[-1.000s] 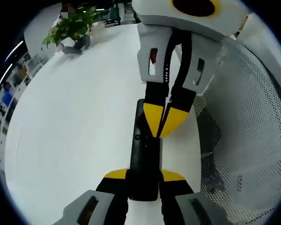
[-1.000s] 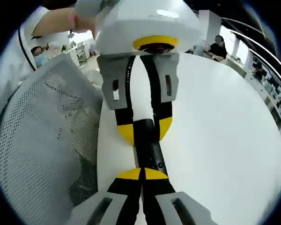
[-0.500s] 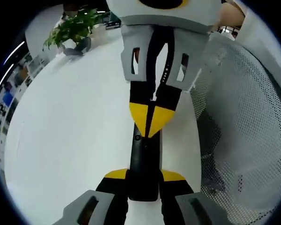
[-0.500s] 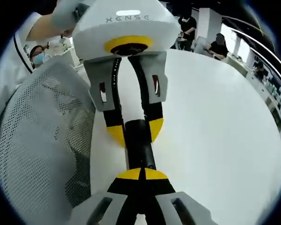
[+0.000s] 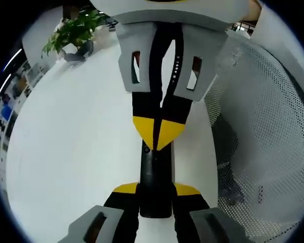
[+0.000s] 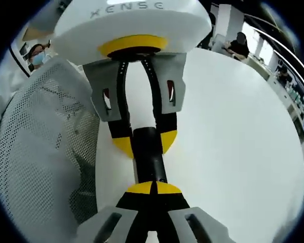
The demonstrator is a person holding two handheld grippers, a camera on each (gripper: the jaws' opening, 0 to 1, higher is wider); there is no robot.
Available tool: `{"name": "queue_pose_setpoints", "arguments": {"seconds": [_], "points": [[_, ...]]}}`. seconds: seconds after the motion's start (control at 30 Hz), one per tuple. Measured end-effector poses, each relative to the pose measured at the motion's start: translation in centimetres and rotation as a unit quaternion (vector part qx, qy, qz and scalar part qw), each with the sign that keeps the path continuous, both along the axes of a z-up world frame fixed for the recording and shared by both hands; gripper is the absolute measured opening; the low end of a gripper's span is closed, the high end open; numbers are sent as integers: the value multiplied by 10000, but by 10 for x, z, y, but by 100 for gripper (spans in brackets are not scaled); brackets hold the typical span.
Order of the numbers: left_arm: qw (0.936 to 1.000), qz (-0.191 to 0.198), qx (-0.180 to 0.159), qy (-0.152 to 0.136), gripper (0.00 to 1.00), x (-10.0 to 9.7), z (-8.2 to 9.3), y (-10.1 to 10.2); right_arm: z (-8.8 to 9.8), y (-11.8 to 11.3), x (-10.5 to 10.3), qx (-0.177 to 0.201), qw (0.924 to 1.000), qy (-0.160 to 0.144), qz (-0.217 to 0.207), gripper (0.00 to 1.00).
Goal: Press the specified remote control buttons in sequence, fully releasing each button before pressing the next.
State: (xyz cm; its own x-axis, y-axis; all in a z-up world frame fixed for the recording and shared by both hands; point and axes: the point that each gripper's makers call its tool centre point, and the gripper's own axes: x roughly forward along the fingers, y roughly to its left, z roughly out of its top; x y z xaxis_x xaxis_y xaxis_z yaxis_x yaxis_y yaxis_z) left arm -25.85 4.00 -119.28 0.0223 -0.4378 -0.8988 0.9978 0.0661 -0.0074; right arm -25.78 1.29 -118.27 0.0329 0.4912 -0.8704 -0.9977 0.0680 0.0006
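A black remote (image 5: 154,172) is clamped between the yellow-tipped jaws of my left gripper (image 5: 156,188), which is shut on its near end. My right gripper (image 5: 158,132) comes down from the top of the left gripper view, shut, its pointed tips over the remote's upper face. In the right gripper view my right gripper (image 6: 153,188) stands shut at the bottom with its tips on the remote (image 6: 149,163). Beyond it the left gripper (image 6: 145,143) holds the remote from both sides. I cannot tell whether a button is pressed down.
The white table (image 5: 76,131) spreads to the left in the left gripper view. A grey mesh chair back (image 5: 263,126) stands close by the table's edge. A potted plant (image 5: 73,31) sits at the far corner. People (image 6: 238,43) sit in the background.
The two grippers have come closer together. The right gripper's shut tips have slid sideways onto the remote's midline. The left gripper keeps its hold.
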Motion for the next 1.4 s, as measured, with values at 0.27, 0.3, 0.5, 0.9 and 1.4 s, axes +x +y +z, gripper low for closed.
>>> {"name": "queue_pose_setpoints", "arguments": {"seconds": [0.27, 0.3, 0.5, 0.9, 1.4], "points": [[10000, -26, 15, 18, 24, 0, 0, 0, 0, 1, 2, -177, 9996, 191, -60, 0], [10000, -23, 7, 20, 24, 0, 0, 0, 0, 0, 2, -201, 9995, 244, -39, 0], [9999, 62, -147, 25, 24, 0, 0, 0, 0, 2, 4, -176, 9987, 481, -59, 0], [9999, 105, -92, 34, 24, 1, 0, -1, 2, 0, 2, 196, 9986, 389, 294, 0], [9995, 202, -216, 48, 24, 2, 0, -1, -2, 1, 0, -65, 9855, -663, 1559, 0]]}}
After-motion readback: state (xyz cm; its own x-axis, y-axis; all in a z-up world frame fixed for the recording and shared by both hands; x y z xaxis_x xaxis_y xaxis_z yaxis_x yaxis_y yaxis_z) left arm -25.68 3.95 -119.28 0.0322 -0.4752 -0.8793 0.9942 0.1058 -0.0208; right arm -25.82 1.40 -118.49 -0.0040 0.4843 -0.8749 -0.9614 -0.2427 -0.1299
